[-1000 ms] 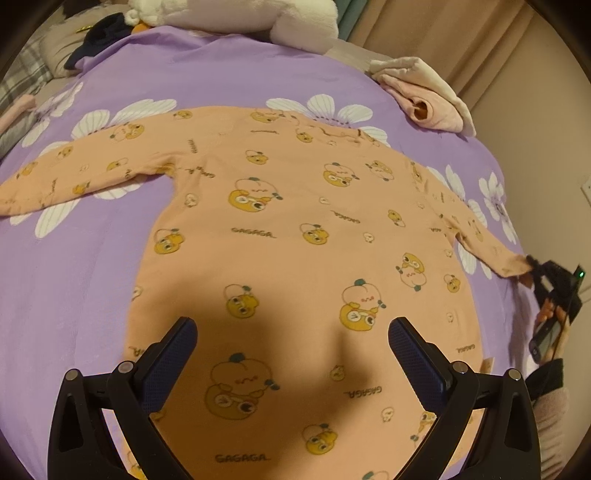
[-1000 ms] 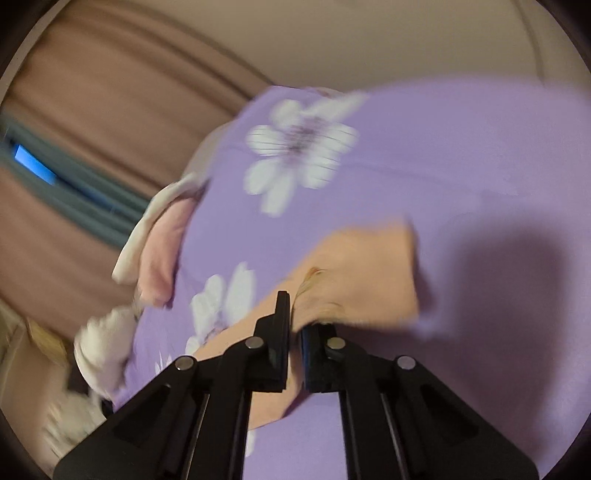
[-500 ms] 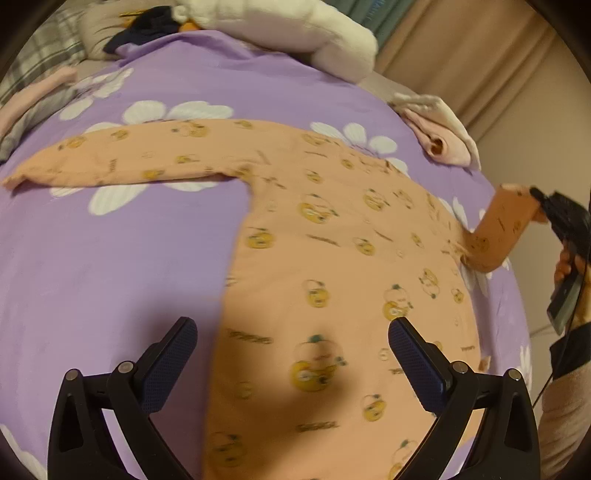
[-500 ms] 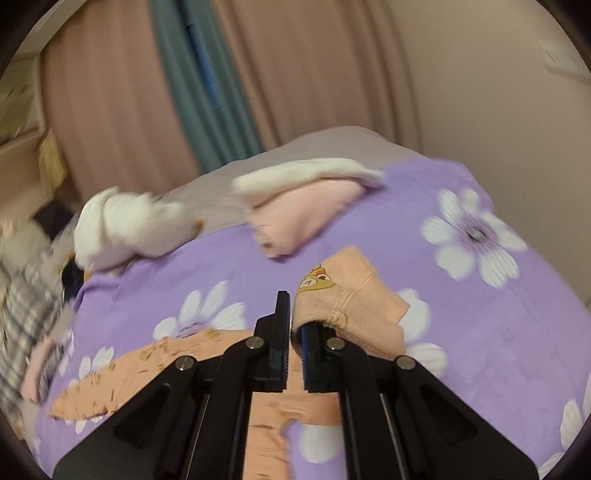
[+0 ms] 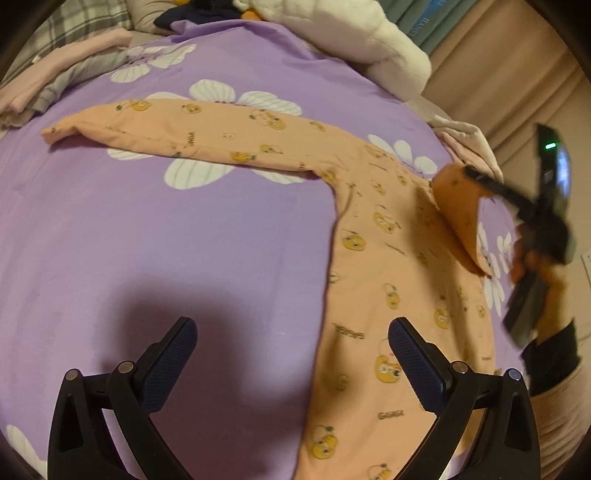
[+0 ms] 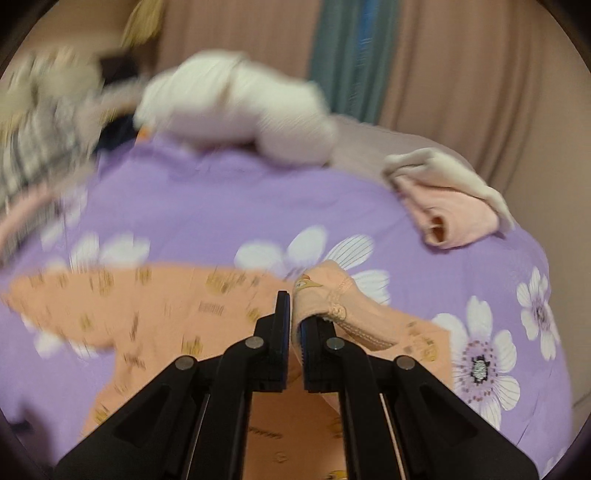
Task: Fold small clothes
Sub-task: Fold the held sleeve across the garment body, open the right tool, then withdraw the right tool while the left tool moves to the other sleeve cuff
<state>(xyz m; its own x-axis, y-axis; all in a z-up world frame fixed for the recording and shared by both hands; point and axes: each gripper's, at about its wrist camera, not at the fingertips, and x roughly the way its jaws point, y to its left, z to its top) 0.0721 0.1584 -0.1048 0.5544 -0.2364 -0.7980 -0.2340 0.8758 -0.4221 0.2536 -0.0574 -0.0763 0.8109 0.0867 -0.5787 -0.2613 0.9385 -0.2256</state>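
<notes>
1. Peach long-sleeved top [image 5: 388, 258] with cartoon print lies spread flat on the bed, over a purple bedspread [image 5: 147, 240] with white flowers.
2. Right gripper [image 6: 293, 325]: jaws together, clamped on the cuff [image 6: 332, 295] of one sleeve; cuff bunches up just past the pads.
3. From the left wrist view, that sleeve [image 5: 458, 206] is lifted off the bedspread and curls over the body of the top; right gripper [image 5: 480, 177] shows blurred at the frame's right edge, with the person's hand [image 5: 532, 258] around its handle.
4. Left gripper [image 5: 291, 354]: jaws wide apart, nothing between them, hanging above the bedspread beside the top's lower edge; its shadow falls on the purple cloth.
5. Other sleeve [image 5: 184, 136] lies stretched out flat to the left, across white flowers.
6. White fluffy bundle [image 6: 240, 110] sits at the far end of the bed, well apart from the top.
7. Small pink and cream garment pile [image 6: 450, 199] sits near the bed's far right edge, apart from the top.
8. Curtains [image 6: 461, 74] hang behind the bed.
9. Plaid fabric [image 5: 85, 26] at far left, partly blurred.
</notes>
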